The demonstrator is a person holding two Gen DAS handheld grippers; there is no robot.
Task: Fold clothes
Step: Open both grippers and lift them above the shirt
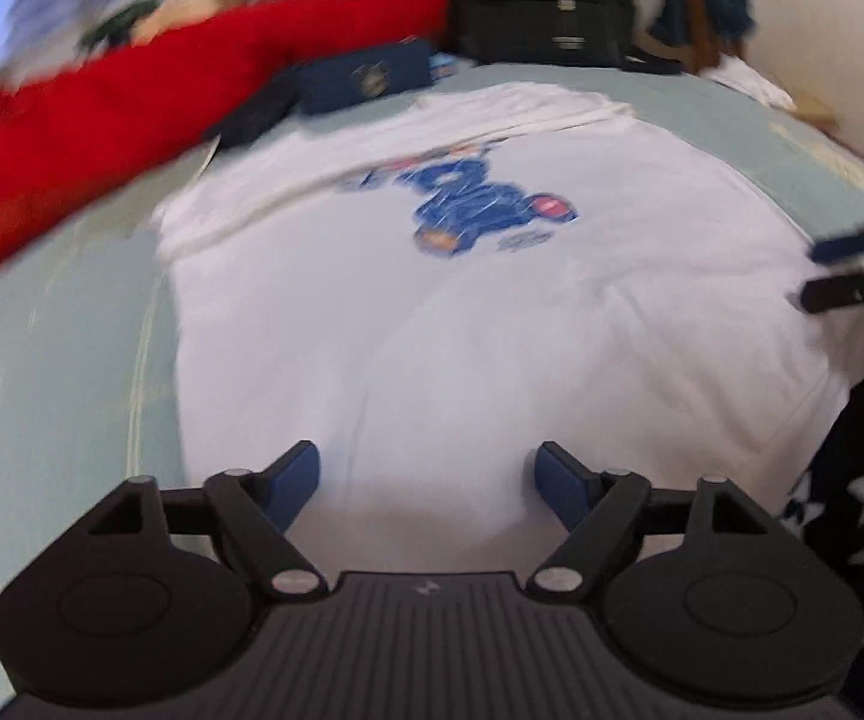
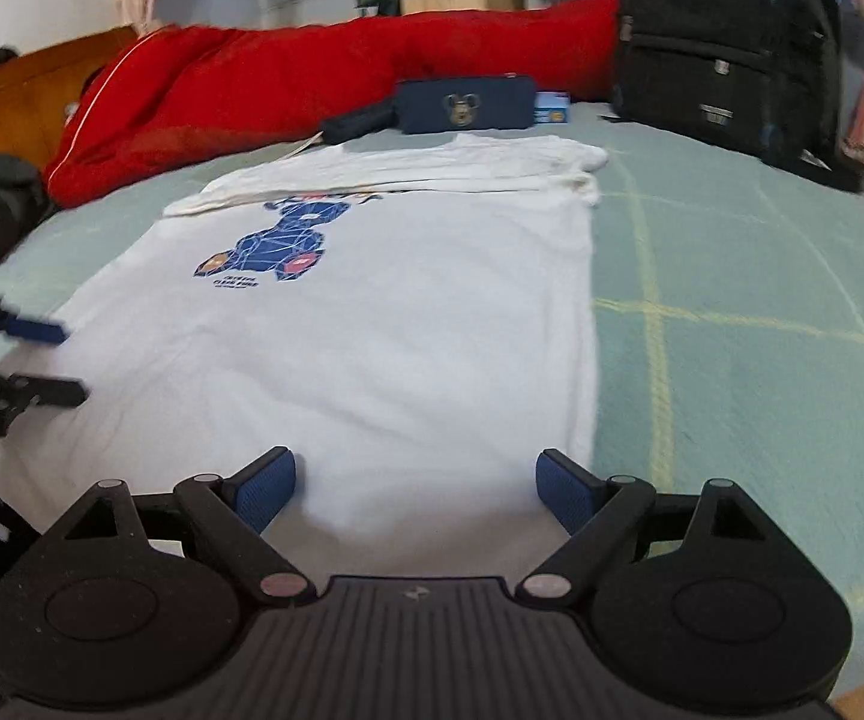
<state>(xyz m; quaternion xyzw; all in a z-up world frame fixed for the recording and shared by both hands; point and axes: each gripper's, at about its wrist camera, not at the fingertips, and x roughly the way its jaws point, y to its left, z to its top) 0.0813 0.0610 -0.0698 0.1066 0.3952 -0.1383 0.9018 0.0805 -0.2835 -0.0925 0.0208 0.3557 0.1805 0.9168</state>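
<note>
shirt (image 2: 372, 324) flat on bed | under both spread claws, ungripped

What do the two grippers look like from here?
Both match: the left gripper and right gripper are matte black with ribbed bodies, round side housings, silver pivot pins, angled linkage arms and blue textured pads on the jaws. No cables or sleeves show.

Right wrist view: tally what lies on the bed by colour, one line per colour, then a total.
White: 1, the T-shirt with a blue print
Red: 1, the bedding roll
Black: 1, the backpack
Dark blue: 1, the pouch
Dark, shade unclear: 1, the small case
Light blue: 1, the small box
Total: 6
</note>
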